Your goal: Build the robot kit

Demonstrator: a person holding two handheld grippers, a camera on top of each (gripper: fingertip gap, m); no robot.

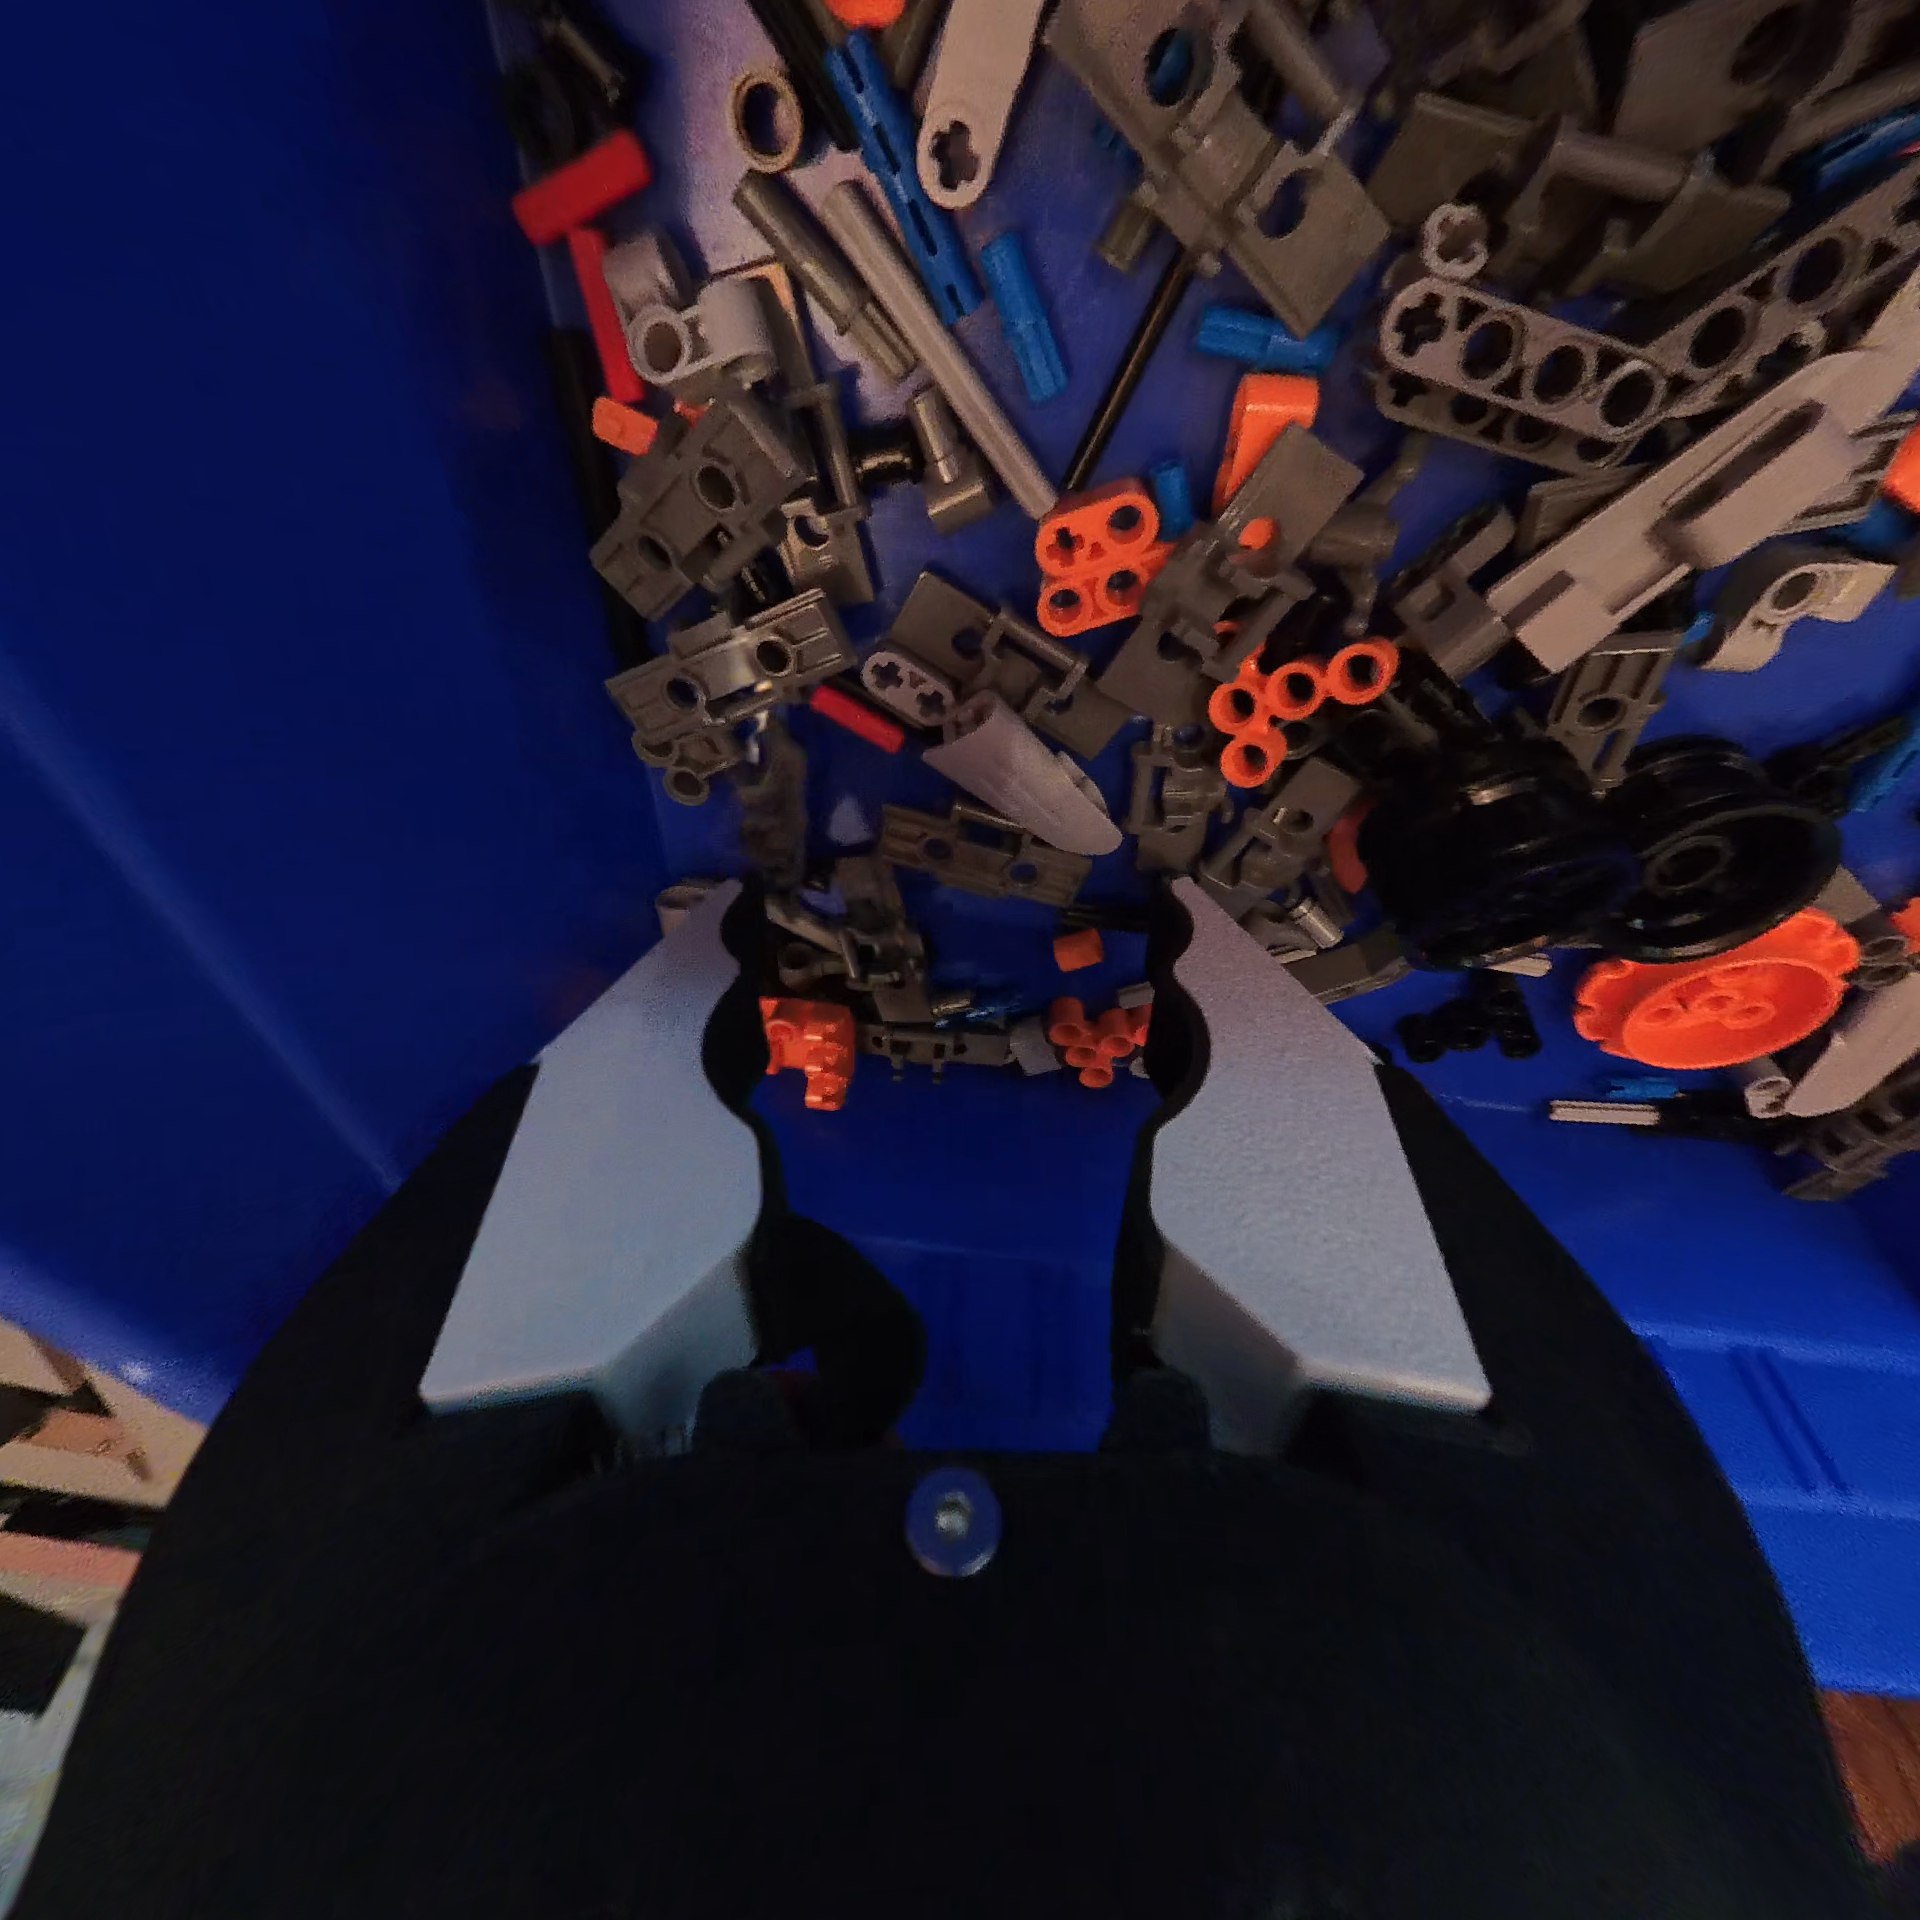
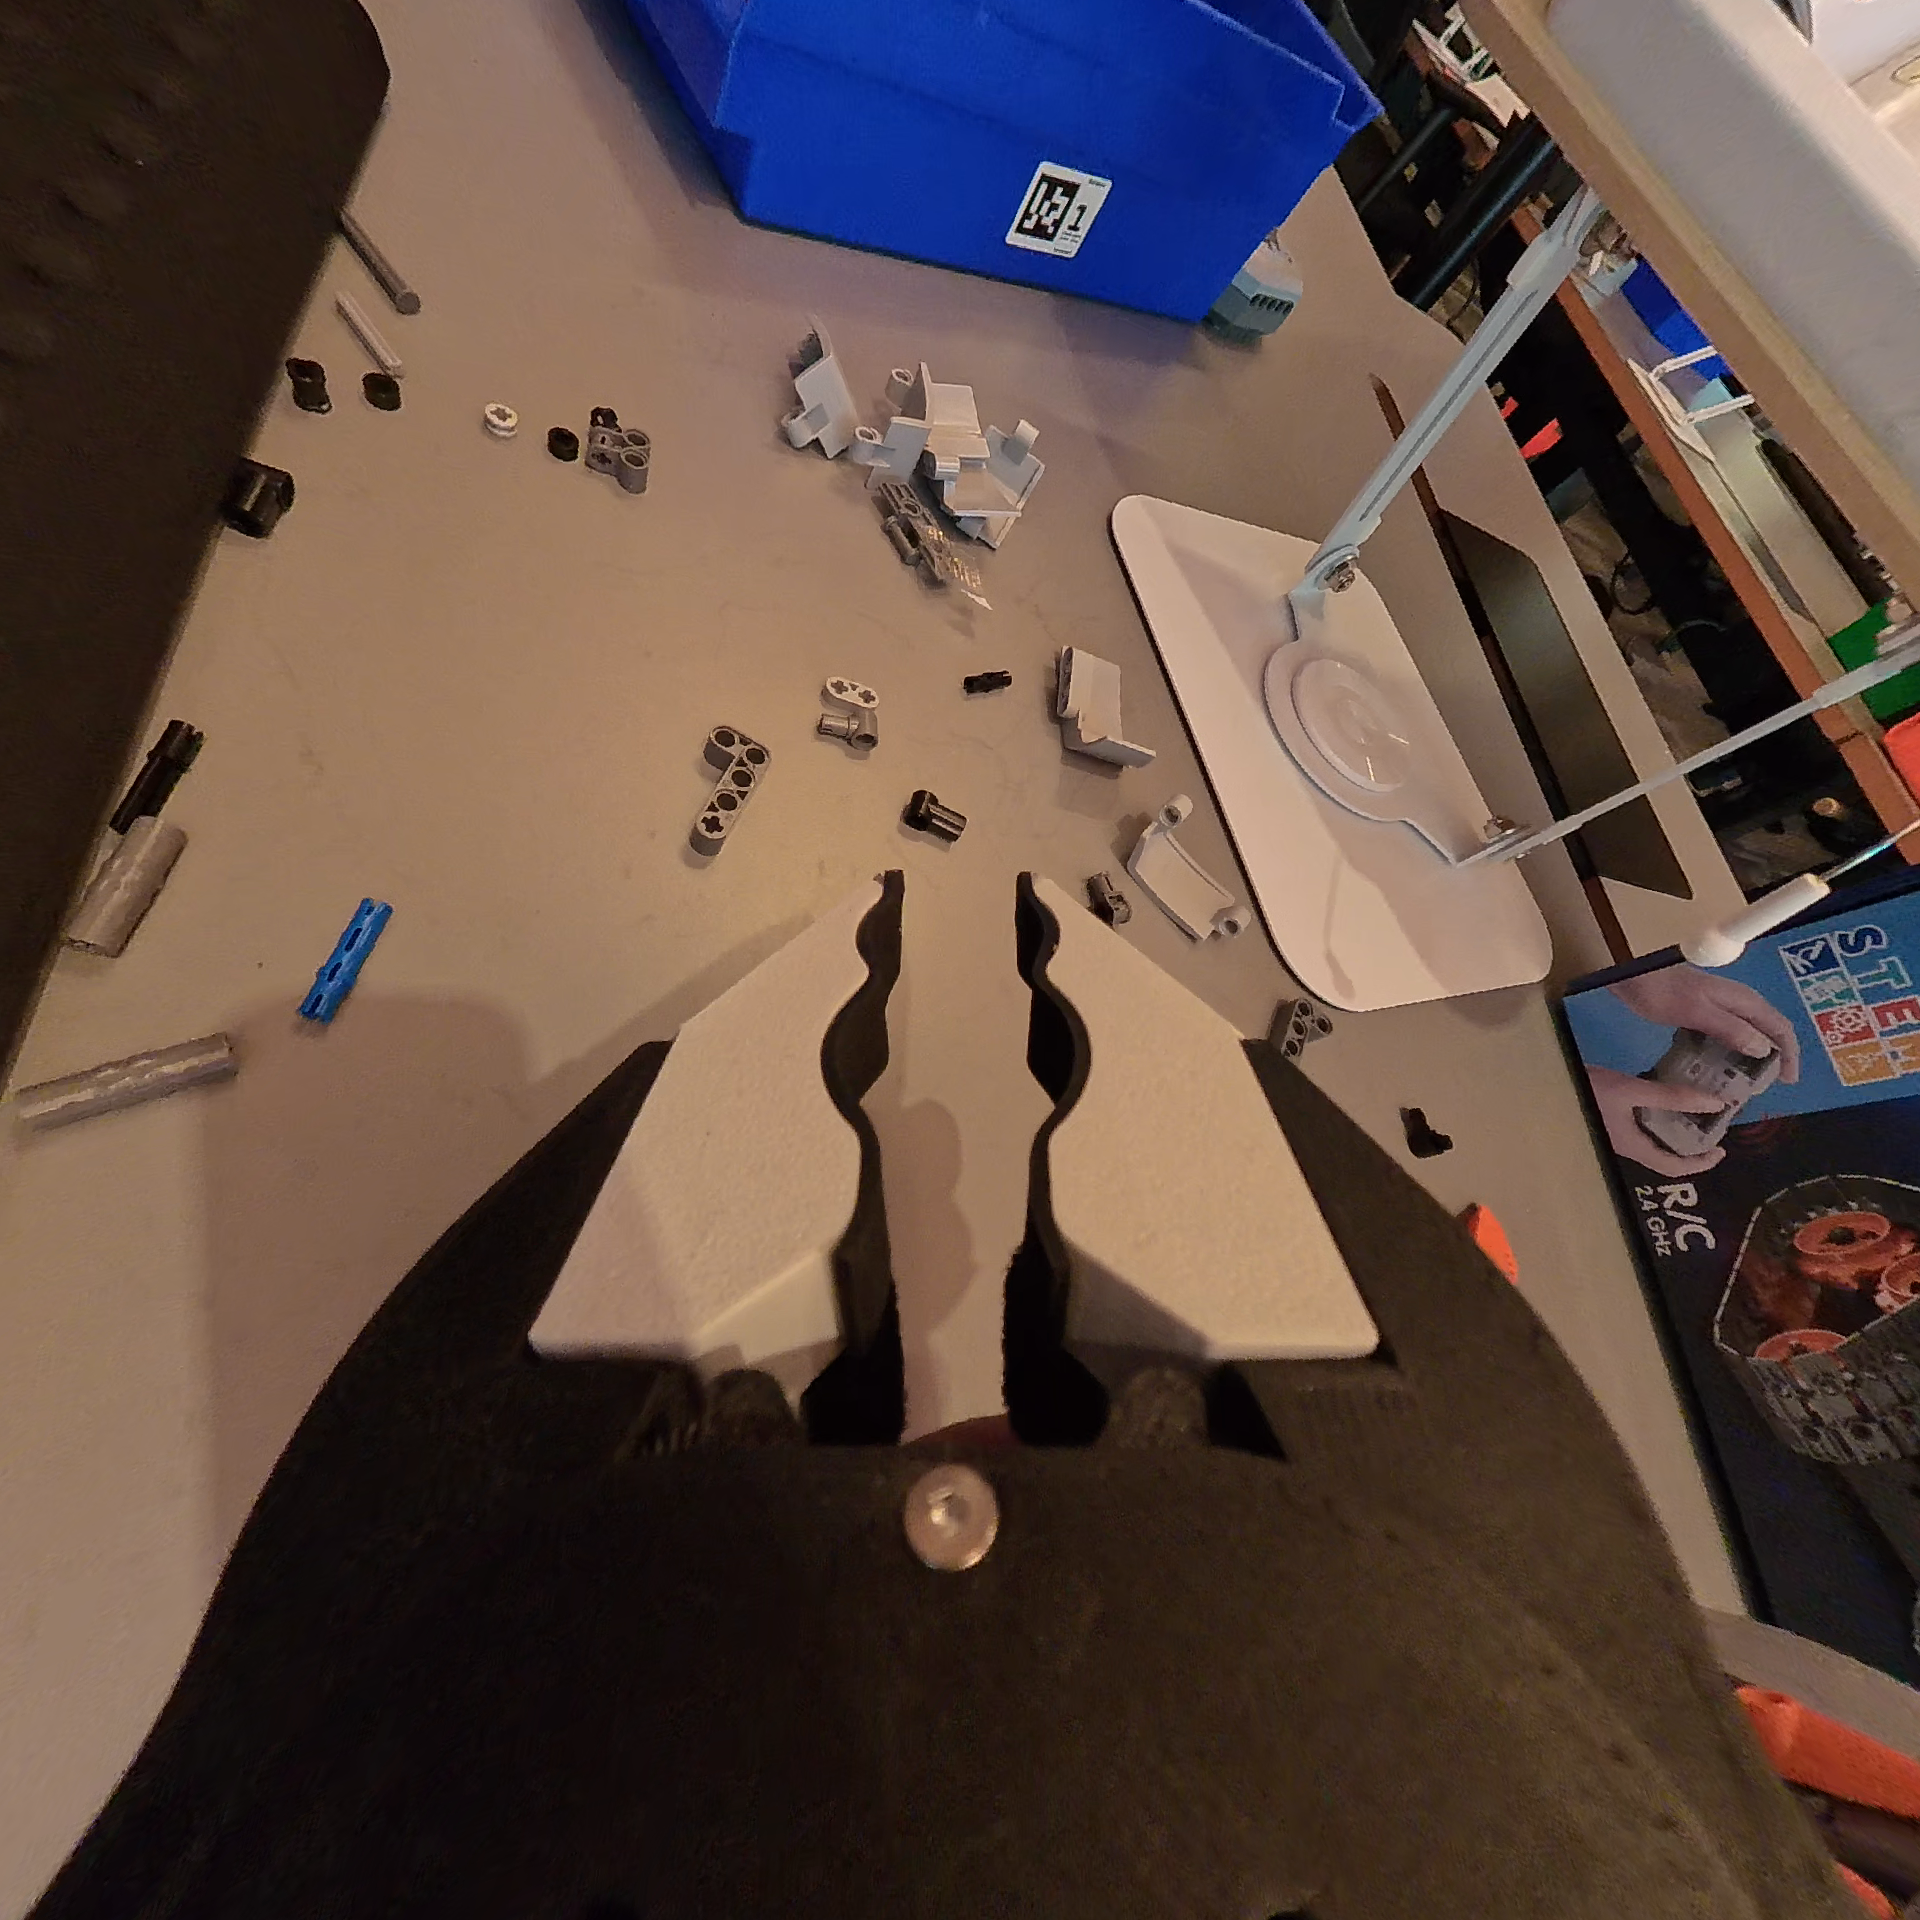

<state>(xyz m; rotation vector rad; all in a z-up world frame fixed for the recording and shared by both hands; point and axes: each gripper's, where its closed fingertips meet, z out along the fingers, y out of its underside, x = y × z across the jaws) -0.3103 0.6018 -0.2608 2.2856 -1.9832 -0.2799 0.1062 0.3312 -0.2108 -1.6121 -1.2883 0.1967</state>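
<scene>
My left gripper (image 1: 951,904) is open and empty, reaching down into a blue bin (image 1: 260,623) over a pile of grey, black, orange and blue building pieces. Between its fingertips lie a small orange block (image 1: 810,1049), an orange cluster piece (image 1: 1101,1034) and dark grey connectors (image 1: 883,956). My right gripper (image 2: 958,881) is slightly open and empty above a grey table (image 2: 499,644). Nearest its tips are a black pin (image 2: 935,814) and a small grey curved panel (image 2: 1179,873).
In the bin lie black wheels (image 1: 1704,852) and an orange hub (image 1: 1714,1003). On the table are a pale grey assembly (image 2: 935,447), an L-shaped beam (image 2: 730,788), a blue axle piece (image 2: 345,958), a white stand base (image 2: 1320,748), a blue bin (image 2: 997,135) and a printed box (image 2: 1766,1195). About 7 centimeters separates my right fingertips from the black pin (image 2: 935,814).
</scene>
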